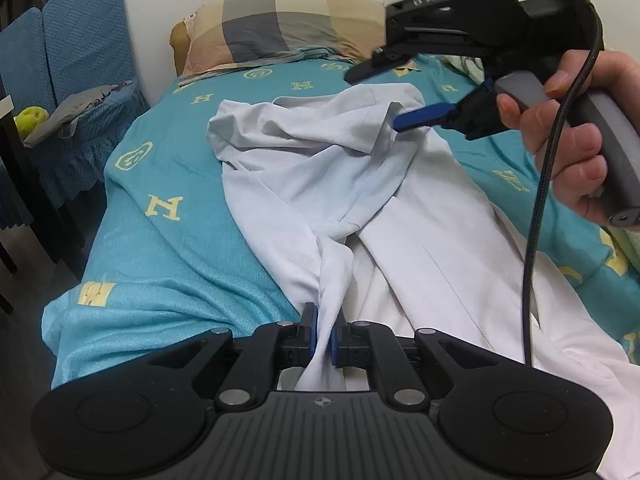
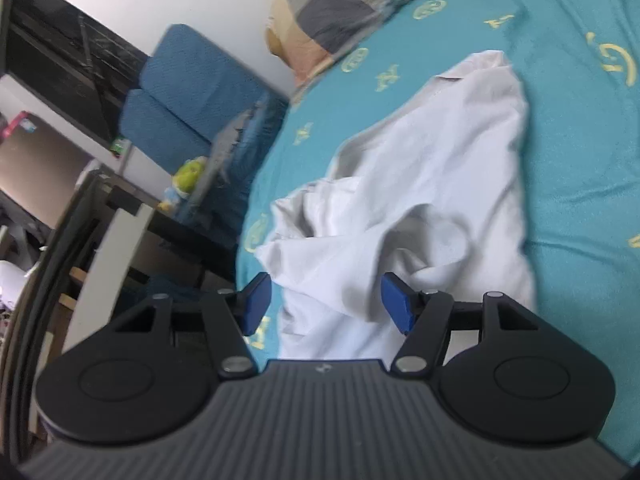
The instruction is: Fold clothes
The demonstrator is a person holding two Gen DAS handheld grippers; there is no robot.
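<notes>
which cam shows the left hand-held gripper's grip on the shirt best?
Left wrist view: the left hand-held gripper is shut on a bunched fold of the white shirt, cloth pinched between its blue pads. The right wrist view shows only the shirt, not that grip.

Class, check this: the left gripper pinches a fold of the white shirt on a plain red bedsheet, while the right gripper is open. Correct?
Not quite. The bedsheet is teal with yellow motifs, not plain red, as the left wrist view shows. The left gripper does pinch the white shirt, and the right gripper is open.
</notes>
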